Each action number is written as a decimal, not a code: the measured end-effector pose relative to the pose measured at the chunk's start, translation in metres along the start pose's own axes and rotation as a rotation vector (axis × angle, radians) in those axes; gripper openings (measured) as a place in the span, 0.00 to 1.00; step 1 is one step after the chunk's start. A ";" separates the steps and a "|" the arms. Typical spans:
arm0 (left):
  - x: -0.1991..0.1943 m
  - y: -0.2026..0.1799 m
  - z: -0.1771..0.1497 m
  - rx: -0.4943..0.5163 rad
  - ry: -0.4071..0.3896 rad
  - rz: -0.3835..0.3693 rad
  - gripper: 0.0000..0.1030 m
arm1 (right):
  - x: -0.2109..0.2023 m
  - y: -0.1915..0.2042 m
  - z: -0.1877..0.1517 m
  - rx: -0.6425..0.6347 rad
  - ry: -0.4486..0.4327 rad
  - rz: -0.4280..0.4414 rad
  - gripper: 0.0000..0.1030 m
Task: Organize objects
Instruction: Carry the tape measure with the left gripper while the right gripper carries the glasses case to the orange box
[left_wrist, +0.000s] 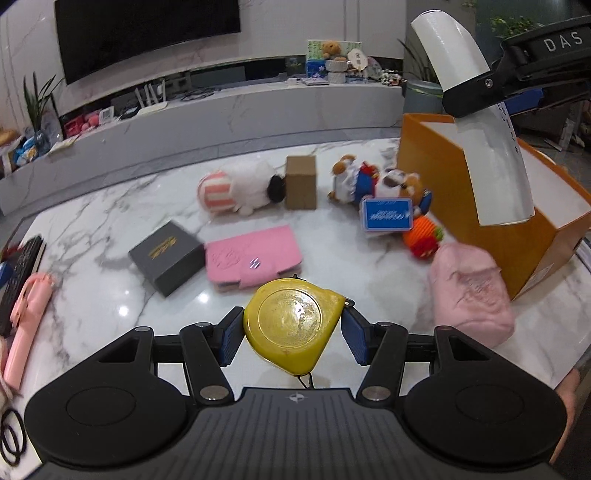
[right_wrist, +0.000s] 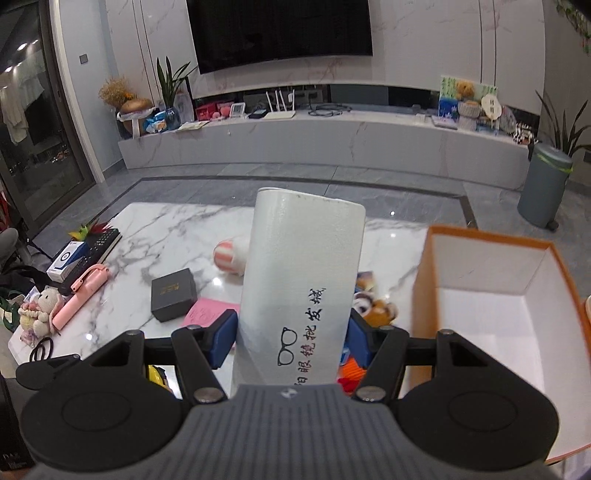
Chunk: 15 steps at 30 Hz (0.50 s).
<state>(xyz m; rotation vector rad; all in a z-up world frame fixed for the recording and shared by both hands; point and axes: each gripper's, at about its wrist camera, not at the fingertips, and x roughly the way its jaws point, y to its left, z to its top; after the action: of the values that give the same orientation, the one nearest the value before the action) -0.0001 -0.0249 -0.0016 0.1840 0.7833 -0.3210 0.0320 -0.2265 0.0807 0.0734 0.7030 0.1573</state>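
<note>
**Both grippers holding items above the marble table**

Here the left gripper (left_wrist: 291, 332) is clamping a yellow tape measure (left_wrist: 293, 325) between its blue pads, just above the marble table (left_wrist: 110, 206). The right gripper (right_wrist: 291, 338) is gripping a white glasses case (right_wrist: 301, 273), which is standing tilted over the near edge of the open orange box (right_wrist: 491, 236). Plush toys (left_wrist: 373, 179), a brown carton (left_wrist: 301, 181), a pink wallet (left_wrist: 253, 256) and a grey box (left_wrist: 168, 251) are lying scattered on the table beside the orange box.
</note>
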 end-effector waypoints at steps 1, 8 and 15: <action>-0.001 -0.005 0.004 0.012 -0.007 -0.002 0.63 | -0.004 -0.005 0.001 -0.002 -0.004 -0.003 0.62; -0.008 -0.048 0.046 0.060 -0.076 -0.069 0.63 | -0.031 -0.048 0.006 0.013 -0.025 -0.056 0.62; -0.010 -0.092 0.092 0.098 -0.147 -0.130 0.63 | -0.058 -0.102 0.010 0.046 -0.038 -0.138 0.62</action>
<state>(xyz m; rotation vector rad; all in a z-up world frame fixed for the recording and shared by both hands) 0.0217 -0.1344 0.0655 0.1991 0.6353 -0.4912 0.0066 -0.3372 0.1130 0.0714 0.6713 0.0073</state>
